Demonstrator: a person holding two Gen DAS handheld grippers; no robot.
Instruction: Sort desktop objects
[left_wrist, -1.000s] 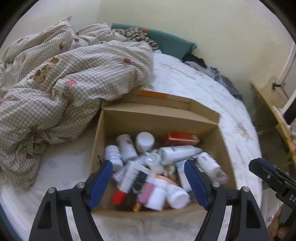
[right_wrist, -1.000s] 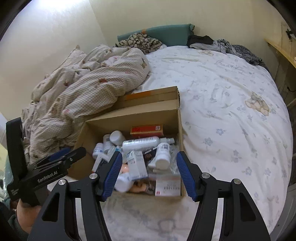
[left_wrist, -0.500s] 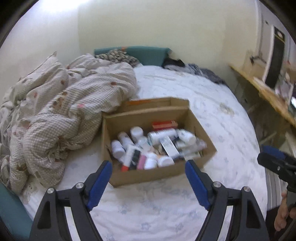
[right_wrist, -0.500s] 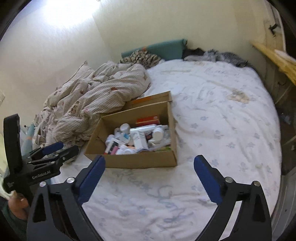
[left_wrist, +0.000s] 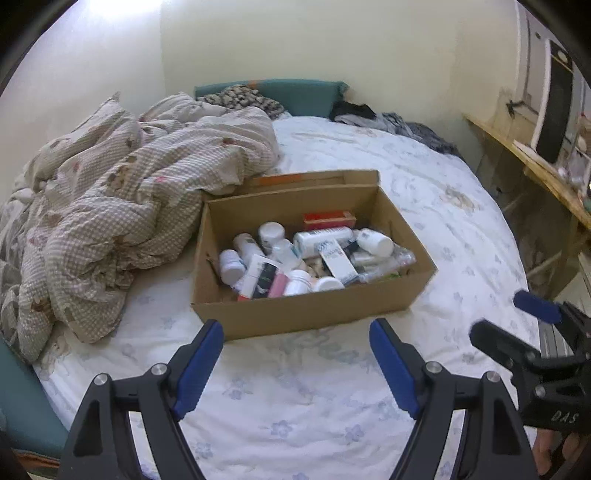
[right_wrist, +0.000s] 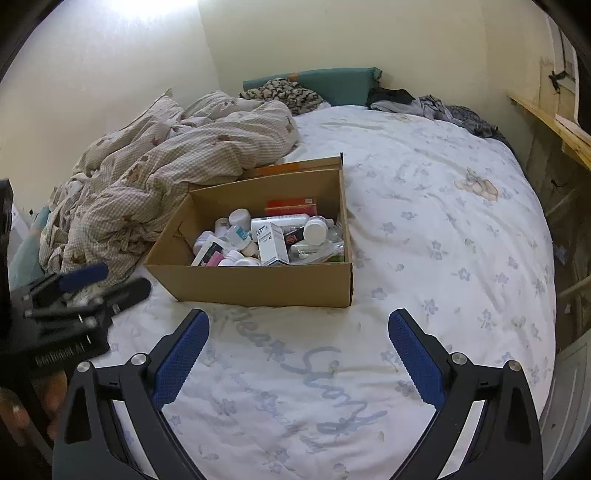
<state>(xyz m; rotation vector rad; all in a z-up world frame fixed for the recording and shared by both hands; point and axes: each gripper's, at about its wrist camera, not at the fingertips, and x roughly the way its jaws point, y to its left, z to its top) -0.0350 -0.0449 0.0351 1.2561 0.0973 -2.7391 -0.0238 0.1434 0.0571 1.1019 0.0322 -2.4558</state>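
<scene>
A bed (left_wrist: 424, 206) covered in a white sheet with pale blue flowers fills most of both views. A crumpled checked duvet (left_wrist: 122, 206) lies heaped along its left side, reaching up to a teal headboard cushion (left_wrist: 310, 96), with dark and grey clothes (right_wrist: 424, 103) piled at the far end beside it. A wooden shelf (left_wrist: 535, 173) runs along the wall on the right.

An open cardboard box (left_wrist: 306, 314) sits on the sheet near the middle of the bed, its far flap touching the duvet's edge. It holds a jumble of the things to sort: white pill bottles (left_wrist: 271, 232), a large white bottle lying on its side (left_wrist: 323, 236), a red carton (left_wrist: 328, 219) against the far wall, a white and blue carton (right_wrist: 272, 243) standing tilted near the front, and a pink tube (left_wrist: 277, 286) by the near wall.

The left gripper (left_wrist: 295, 365) hangs over bare sheet just in front of the box, its blue-padded jaws spread wide and holding nothing. The right gripper (right_wrist: 297, 356) is likewise over bare sheet in front of the box, jaws wide apart and empty. Each gripper shows at the edge of the other's view, with a hand (right_wrist: 33, 406) on the left one's handle.
</scene>
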